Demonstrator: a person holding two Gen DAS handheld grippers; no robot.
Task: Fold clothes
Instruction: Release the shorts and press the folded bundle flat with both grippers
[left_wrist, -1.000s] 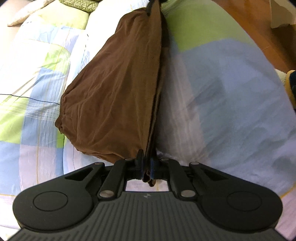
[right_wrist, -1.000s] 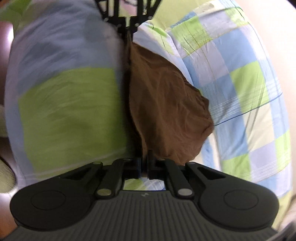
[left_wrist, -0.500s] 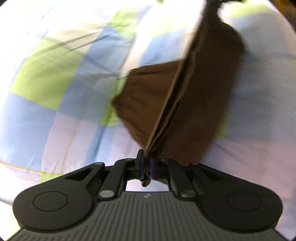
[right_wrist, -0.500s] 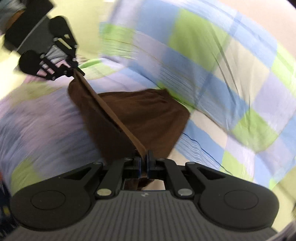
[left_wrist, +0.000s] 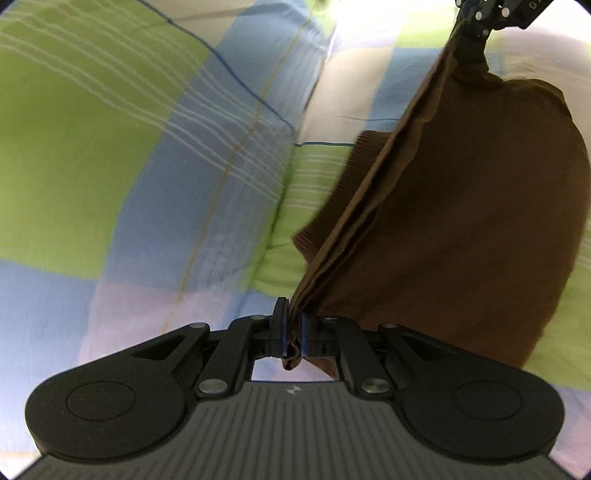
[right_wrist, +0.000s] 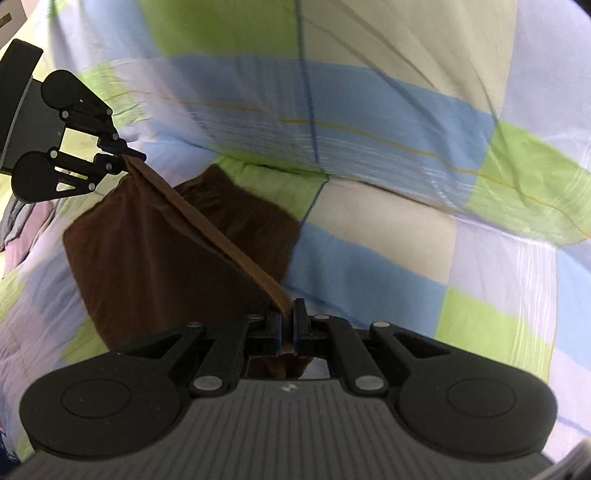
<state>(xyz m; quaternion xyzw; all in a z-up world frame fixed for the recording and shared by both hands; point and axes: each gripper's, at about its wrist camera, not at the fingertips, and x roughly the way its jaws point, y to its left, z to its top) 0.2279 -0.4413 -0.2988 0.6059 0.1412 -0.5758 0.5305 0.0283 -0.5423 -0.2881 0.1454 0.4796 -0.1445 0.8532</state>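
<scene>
A brown garment (left_wrist: 461, 229) hangs doubled over above the bed, its top edge stretched taut between both grippers. My left gripper (left_wrist: 291, 334) is shut on one end of that edge. My right gripper (right_wrist: 287, 326) is shut on the other end. In the right wrist view the brown garment (right_wrist: 155, 258) sags down onto the bedspread, and the left gripper (right_wrist: 125, 157) shows at the upper left, pinching the far corner. In the left wrist view the right gripper (left_wrist: 471, 27) shows at the top right edge, holding the cloth.
A checked bedspread (left_wrist: 129, 155) in green, blue, white and lilac squares fills both views under the garment; the same bedspread (right_wrist: 406, 206) rises in soft folds beyond my right gripper.
Both grippers have swung over the bed and come lower, still holding the garment. The bedspread looms larger, and the cloth's lower part now spreads on it.
</scene>
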